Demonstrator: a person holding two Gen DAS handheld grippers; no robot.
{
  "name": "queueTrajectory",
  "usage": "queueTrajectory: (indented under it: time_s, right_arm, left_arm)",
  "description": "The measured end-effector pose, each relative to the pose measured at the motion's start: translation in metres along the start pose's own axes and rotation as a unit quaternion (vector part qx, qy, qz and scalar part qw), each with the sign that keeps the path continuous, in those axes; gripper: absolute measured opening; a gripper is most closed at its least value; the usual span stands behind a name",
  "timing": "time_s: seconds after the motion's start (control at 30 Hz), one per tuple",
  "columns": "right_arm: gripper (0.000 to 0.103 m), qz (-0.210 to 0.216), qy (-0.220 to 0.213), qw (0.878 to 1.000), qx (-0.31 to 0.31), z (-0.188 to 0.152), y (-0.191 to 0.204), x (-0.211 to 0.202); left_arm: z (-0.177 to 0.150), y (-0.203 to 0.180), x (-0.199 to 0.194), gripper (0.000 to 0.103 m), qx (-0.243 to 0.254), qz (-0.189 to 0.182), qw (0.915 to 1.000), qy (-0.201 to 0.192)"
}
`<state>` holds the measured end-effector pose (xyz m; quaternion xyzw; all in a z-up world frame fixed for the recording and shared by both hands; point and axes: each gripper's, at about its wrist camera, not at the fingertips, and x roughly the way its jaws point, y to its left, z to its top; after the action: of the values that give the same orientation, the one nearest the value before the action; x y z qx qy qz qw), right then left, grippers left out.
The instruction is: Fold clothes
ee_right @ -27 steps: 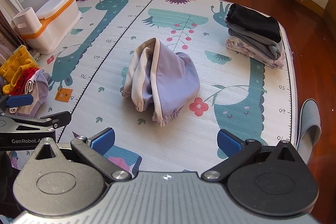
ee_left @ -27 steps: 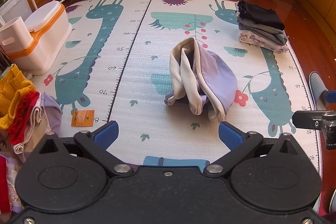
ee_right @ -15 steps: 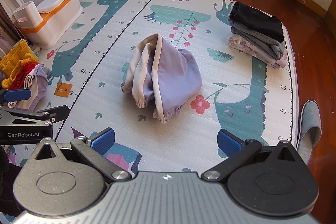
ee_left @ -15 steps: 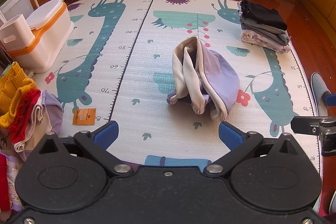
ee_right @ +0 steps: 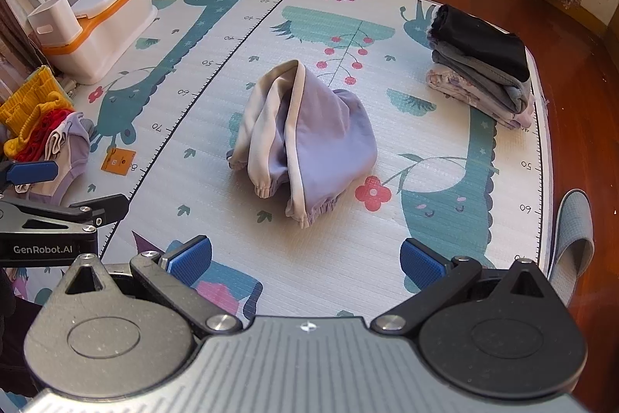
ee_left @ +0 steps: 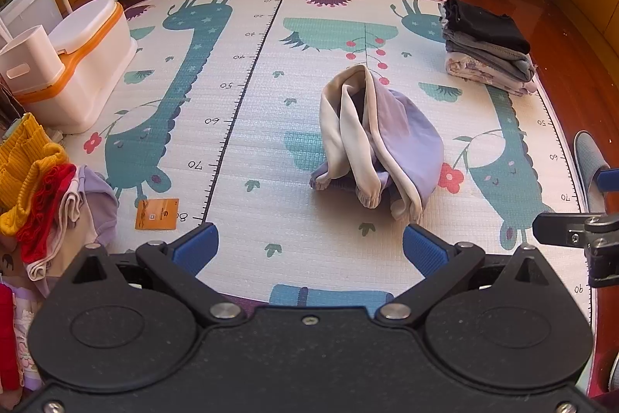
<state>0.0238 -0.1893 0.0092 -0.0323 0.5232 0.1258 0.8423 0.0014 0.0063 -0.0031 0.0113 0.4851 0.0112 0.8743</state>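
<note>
Sunlit giraffe mat (ee_left: 232,149) holds a crumpled lilac garment (ee_left: 381,146) at its middle, unfolded. Beyond it a folded stack (ee_left: 487,45) looks done; an unsorted heap (ee_left: 42,188) waits left of it. Left gripper (ee_left: 308,250) and right gripper (ee_right: 305,260) gape wide, empty.

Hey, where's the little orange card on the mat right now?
The orange card lies flat at the mat's left side, between the unfolded clothes pile and the printed ruler line; the right wrist view shows it there too.

1 loose garment (ee_left: 381,146), 1 folded stack (ee_left: 487,47), 1 slipper (ee_right: 572,242), 2 claws: left claw (ee_left: 307,250), right claw (ee_right: 305,258).
</note>
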Motion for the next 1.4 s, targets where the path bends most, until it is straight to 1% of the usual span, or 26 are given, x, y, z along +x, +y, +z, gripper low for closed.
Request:
queueTrajectory:
  time_s: [0.33,1.07,1.2,1.27,1.4]
  right_arm:
    - [0.103,-0.001,-0.003,1.000,0.001,-0.001,0.000,-0.001]
    - [0.103,0.000,-0.004,1.000,-0.001,0.001,0.001,-0.002]
    - [0.103,0.003,0.000,1.000,-0.003,0.002,0.003,-0.001]
    - [0.103,0.006,0.006,1.000,-0.007,0.003,0.005,0.003]
    - [0.103,0.012,0.018,1.000,-0.022,0.006,0.008,0.011]
  left_arm:
    - [0.000,0.001,-0.003,0.103,0.001,-0.005,1.0000,-0.006]
    - [-0.001,0.002,-0.003,0.103,0.001,-0.006,0.9999,-0.008]
    - [0.000,0.000,-0.004,0.103,0.007,-0.009,0.9999,-0.008]
    - [0.002,-0.003,-0.004,0.103,0.012,-0.017,0.9998,-0.003]
    - [0.007,-0.011,0.001,0.103,0.033,-0.018,0.9993,0.007]
